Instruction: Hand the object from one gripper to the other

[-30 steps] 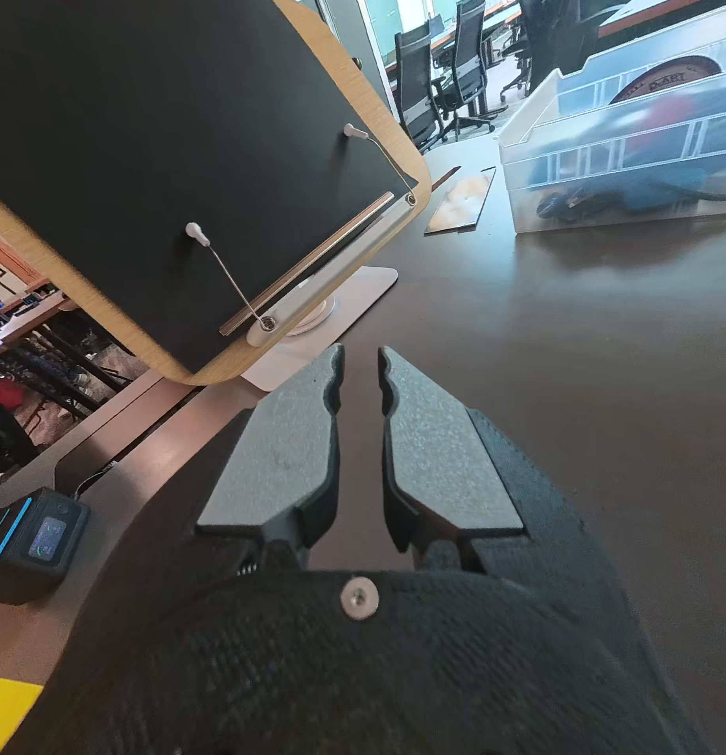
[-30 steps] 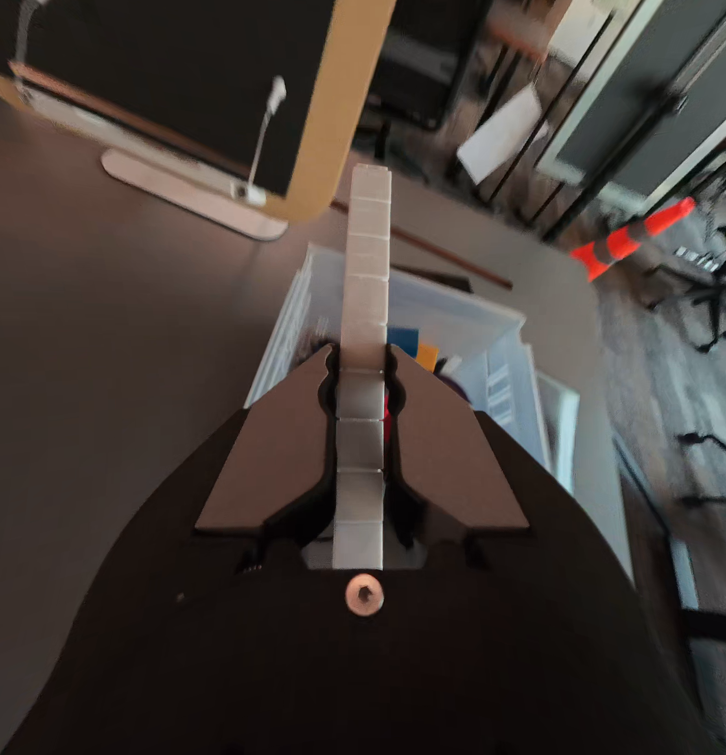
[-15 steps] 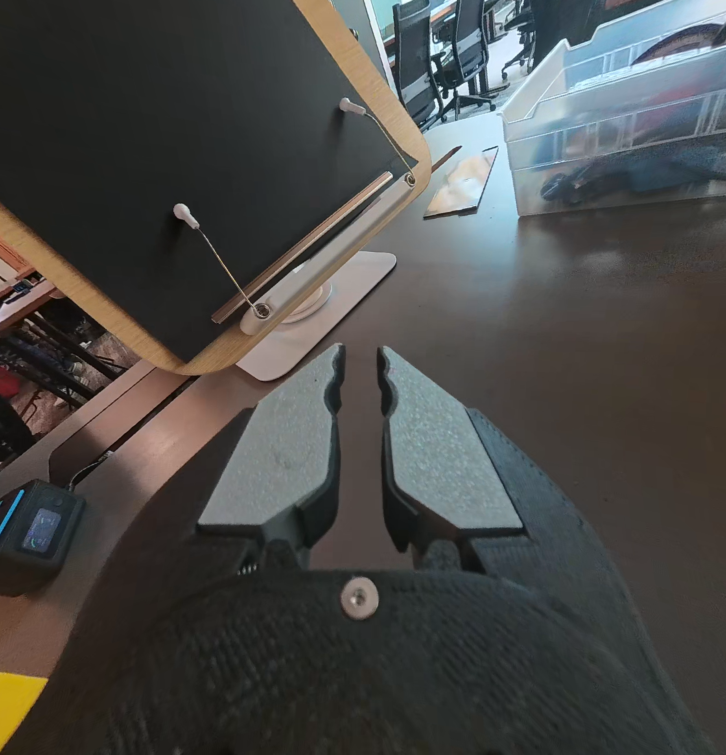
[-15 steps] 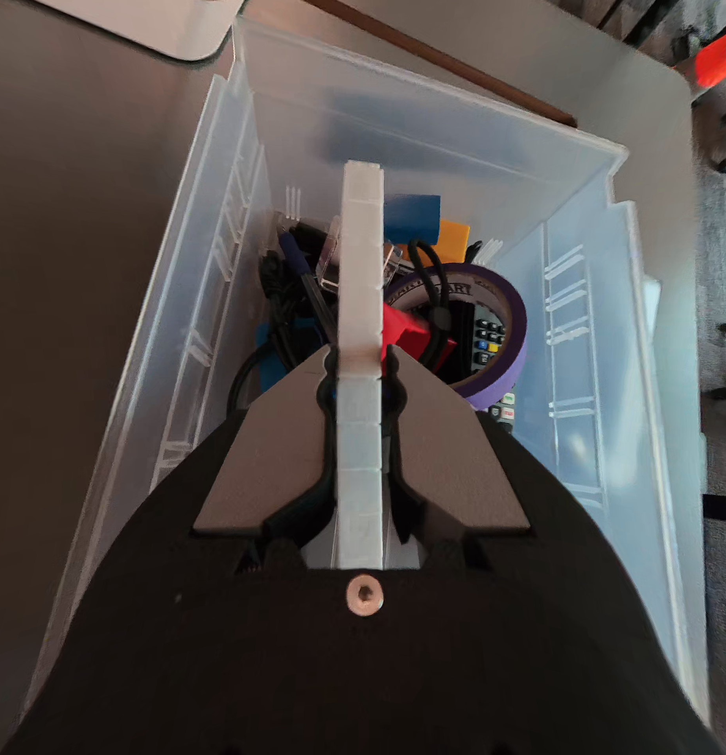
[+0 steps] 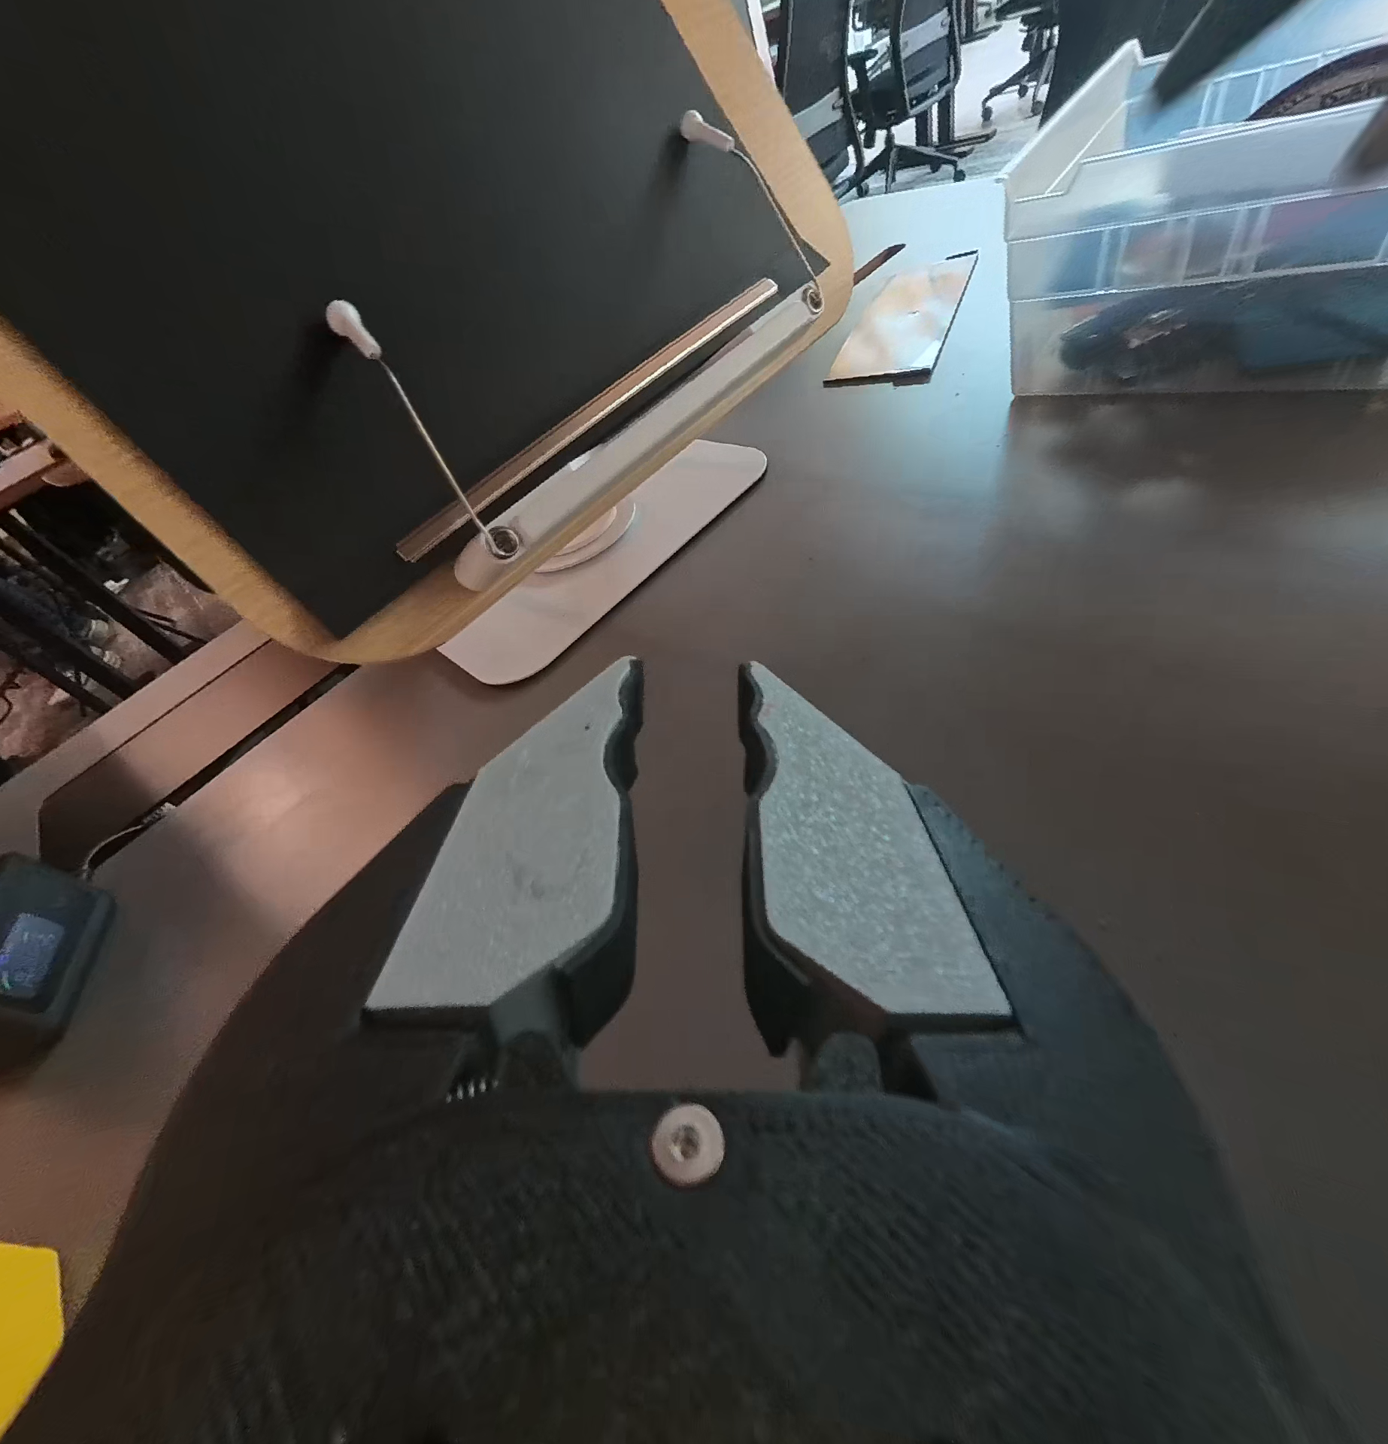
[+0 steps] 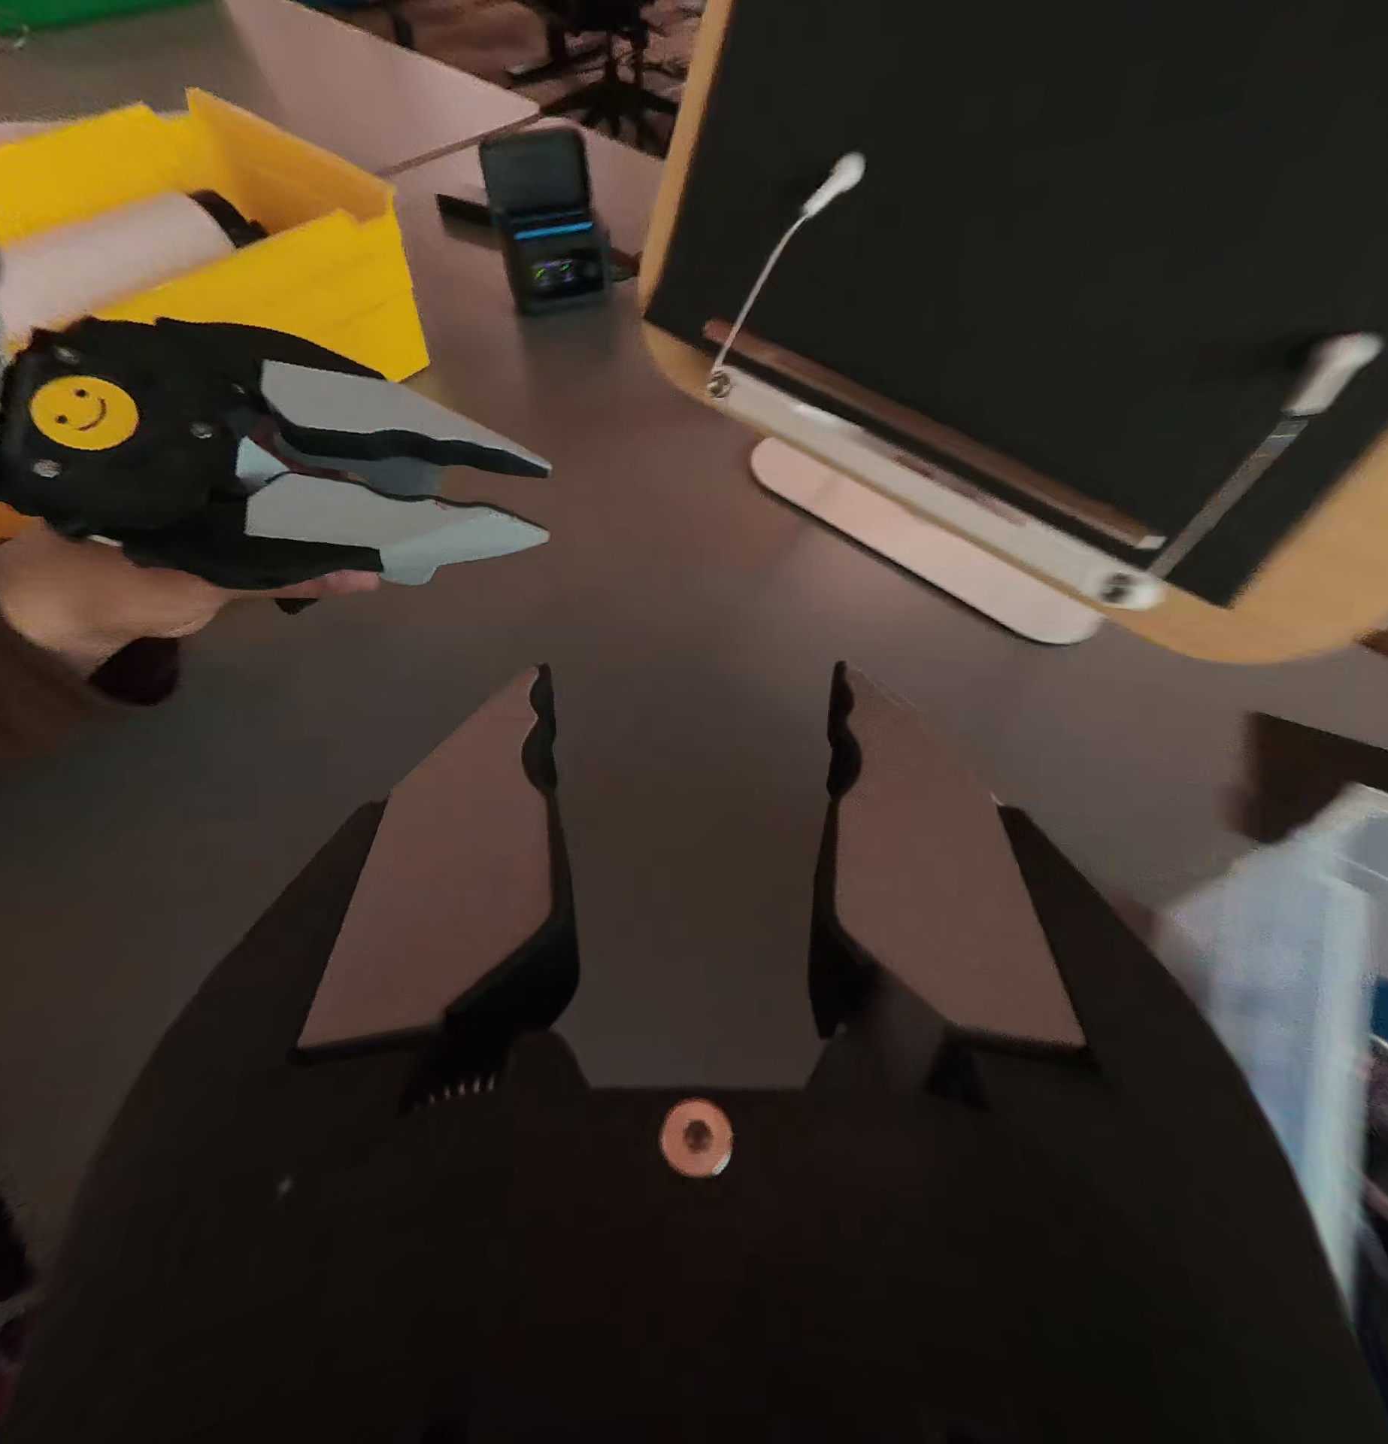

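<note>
My left gripper (image 5: 691,680) is over the dark table (image 5: 1066,703), its jaws a narrow gap apart with nothing between them. It also shows in the right wrist view (image 6: 546,502), held in a person's hand at the left and pointing right. My right gripper (image 6: 689,680) is wide open and empty above the table, facing the book stand (image 6: 1066,234). The white segmented strip it held earlier is in neither view. The clear bin (image 5: 1206,234) stands at the far right, and it shows as a blur at the right edge of the right wrist view (image 6: 1300,977).
The black and wood book stand (image 5: 363,234) on a white base stands at the back. A yellow bin (image 6: 285,258) with a white roll and a small black device with a screen (image 6: 550,226) are at the left. A flat brown card (image 5: 902,320) lies near the clear bin. The tips of one gripper are about 15 cm away from the tips of the other.
My right gripper has opened and the white strip is gone from it. It swung from above the clear bin toward the book stand. My left gripper's jaws have parted slightly.
</note>
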A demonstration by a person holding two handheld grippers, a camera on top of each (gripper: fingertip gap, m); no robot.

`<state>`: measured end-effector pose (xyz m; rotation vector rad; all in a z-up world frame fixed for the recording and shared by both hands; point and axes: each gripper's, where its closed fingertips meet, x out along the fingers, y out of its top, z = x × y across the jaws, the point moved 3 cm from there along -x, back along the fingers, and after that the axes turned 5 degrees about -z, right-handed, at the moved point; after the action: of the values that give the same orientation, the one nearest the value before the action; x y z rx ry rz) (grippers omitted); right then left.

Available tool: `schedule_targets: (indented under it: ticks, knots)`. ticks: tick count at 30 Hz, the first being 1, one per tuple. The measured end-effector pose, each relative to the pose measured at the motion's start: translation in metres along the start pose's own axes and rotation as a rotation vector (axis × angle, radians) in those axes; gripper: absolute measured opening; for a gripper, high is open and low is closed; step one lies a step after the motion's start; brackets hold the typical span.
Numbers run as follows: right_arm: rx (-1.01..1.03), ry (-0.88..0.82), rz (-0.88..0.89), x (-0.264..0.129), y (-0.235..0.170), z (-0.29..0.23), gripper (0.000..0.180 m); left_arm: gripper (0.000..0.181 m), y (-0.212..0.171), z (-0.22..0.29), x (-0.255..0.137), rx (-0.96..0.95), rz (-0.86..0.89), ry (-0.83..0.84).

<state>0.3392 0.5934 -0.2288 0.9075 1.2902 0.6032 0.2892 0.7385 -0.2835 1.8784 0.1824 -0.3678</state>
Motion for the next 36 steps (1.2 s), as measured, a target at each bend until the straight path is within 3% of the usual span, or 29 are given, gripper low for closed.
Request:
schedule_targets:
  ticks: [4,7,15,21,23,26,29,32,36]
  knots:
    - [0.027,0.062,-0.055,0.082,-0.018,-0.012,0.068,0.026,-0.003,-0.005,0.000,-0.035,-0.022,0.010]
    - [0.019,0.027,-0.077,0.119,-0.026,-0.003,0.067,0.034,-0.008,-0.010,0.000,-0.071,-0.047,0.015]
    - [-0.070,-0.031,-0.109,0.133,-0.041,0.009,0.066,0.068,-0.015,-0.003,-0.005,-0.173,-0.132,-0.035]
    - [-0.067,-0.025,-0.091,0.131,-0.040,0.008,0.066,0.070,0.021,0.001,-0.084,-0.294,-0.083,-0.096]
    - [-0.074,-0.023,-0.083,0.131,-0.039,0.006,0.066,0.069,0.037,-0.017,-0.118,-0.316,-0.084,-0.110]
    - [-0.071,-0.013,-0.077,0.130,-0.038,0.004,0.066,0.066,0.047,-0.075,-0.164,-0.328,-0.137,-0.004]
    - [-0.060,-0.009,-0.076,0.130,-0.038,0.004,0.066,0.077,0.022,-0.141,-0.194,-0.367,-0.321,0.114]
    - [-0.046,-0.003,-0.073,0.130,-0.037,0.004,0.066,0.086,-0.036,-0.202,-0.211,-0.407,-0.564,0.299]
    - [-0.033,0.002,-0.064,0.129,-0.037,0.004,0.067,0.089,-0.118,-0.229,-0.214,-0.547,-0.868,0.357]
